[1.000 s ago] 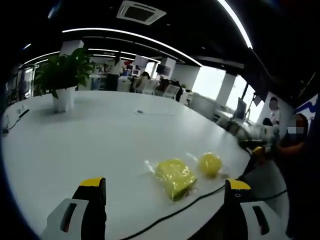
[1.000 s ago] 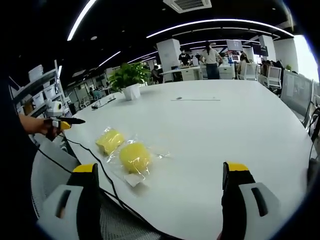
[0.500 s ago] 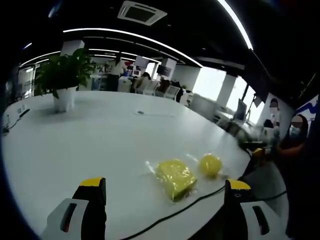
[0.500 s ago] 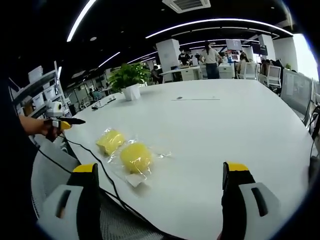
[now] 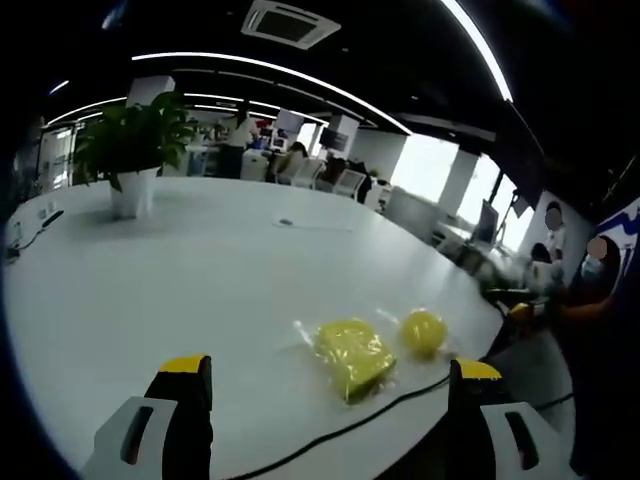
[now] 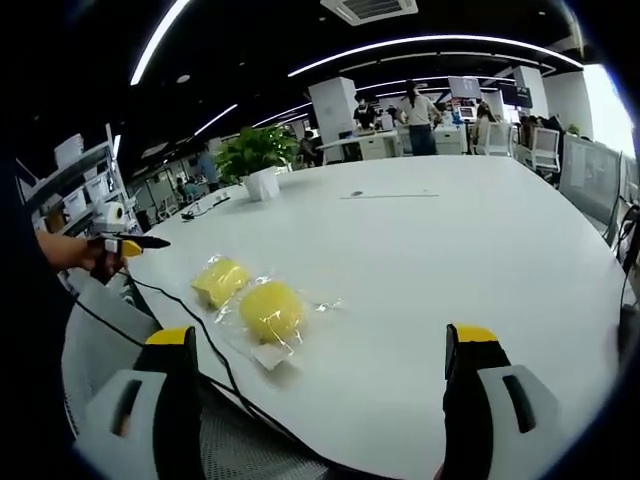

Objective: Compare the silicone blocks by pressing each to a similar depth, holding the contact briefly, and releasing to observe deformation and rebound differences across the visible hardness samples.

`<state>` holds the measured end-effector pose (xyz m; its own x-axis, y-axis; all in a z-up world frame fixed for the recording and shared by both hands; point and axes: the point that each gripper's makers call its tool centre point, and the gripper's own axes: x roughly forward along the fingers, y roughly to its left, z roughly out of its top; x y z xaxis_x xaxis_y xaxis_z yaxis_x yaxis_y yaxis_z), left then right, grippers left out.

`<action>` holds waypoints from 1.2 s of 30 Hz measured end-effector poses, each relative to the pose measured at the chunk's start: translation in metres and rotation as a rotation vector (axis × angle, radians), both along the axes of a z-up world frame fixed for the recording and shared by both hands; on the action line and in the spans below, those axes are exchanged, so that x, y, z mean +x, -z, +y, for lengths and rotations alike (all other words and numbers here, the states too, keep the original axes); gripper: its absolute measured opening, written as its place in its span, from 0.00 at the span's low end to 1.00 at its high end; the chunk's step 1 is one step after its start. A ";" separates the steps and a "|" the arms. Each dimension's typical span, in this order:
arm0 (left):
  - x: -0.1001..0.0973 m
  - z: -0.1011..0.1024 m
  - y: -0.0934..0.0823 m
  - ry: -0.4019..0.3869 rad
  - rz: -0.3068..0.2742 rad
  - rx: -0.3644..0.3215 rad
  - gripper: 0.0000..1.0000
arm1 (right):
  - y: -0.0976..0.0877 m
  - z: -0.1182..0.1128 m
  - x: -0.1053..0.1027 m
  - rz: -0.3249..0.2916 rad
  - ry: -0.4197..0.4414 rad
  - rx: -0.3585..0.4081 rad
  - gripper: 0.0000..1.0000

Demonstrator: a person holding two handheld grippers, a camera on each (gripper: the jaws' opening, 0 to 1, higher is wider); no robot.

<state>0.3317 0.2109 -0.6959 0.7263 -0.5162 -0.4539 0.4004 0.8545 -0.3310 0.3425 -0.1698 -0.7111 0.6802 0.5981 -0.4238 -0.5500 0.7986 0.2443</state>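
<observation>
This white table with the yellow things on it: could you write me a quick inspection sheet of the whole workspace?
Surface: large white table, mostly bare.
Job's things: two yellow silicone blocks in clear bags, a squarish block and a round block, lying side by side near the table edge, untouched.
Clutter: potted plant at the far side; a small flat item mid-table, too small to identify.
Grippers: left gripper and right gripper open, both short of the blocks.
Cables: black cable along the table edge.
Surroundings: open office, desks, people in the background.
</observation>
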 end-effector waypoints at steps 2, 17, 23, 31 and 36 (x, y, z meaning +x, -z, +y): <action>0.002 0.000 -0.005 -0.007 -0.015 -0.011 1.00 | -0.001 0.001 -0.001 -0.001 -0.003 0.002 0.96; 0.022 -0.002 -0.035 -0.042 0.011 -0.096 1.00 | -0.004 0.002 -0.001 -0.005 -0.010 0.008 0.96; 0.032 0.000 -0.040 -0.063 0.031 -0.134 1.00 | -0.003 0.004 -0.001 0.002 -0.016 0.003 0.96; 0.042 -0.002 -0.025 -0.056 0.098 -0.153 1.00 | -0.002 0.004 0.002 0.001 -0.009 0.006 0.96; 0.047 -0.005 -0.013 -0.044 0.164 -0.183 1.00 | 0.000 0.003 0.003 0.006 0.005 0.014 0.96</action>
<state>0.3784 0.2061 -0.6832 0.6743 -0.5704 -0.4691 0.2926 0.7896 -0.5394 0.3459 -0.1669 -0.7113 0.6805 0.6009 -0.4194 -0.5447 0.7976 0.2589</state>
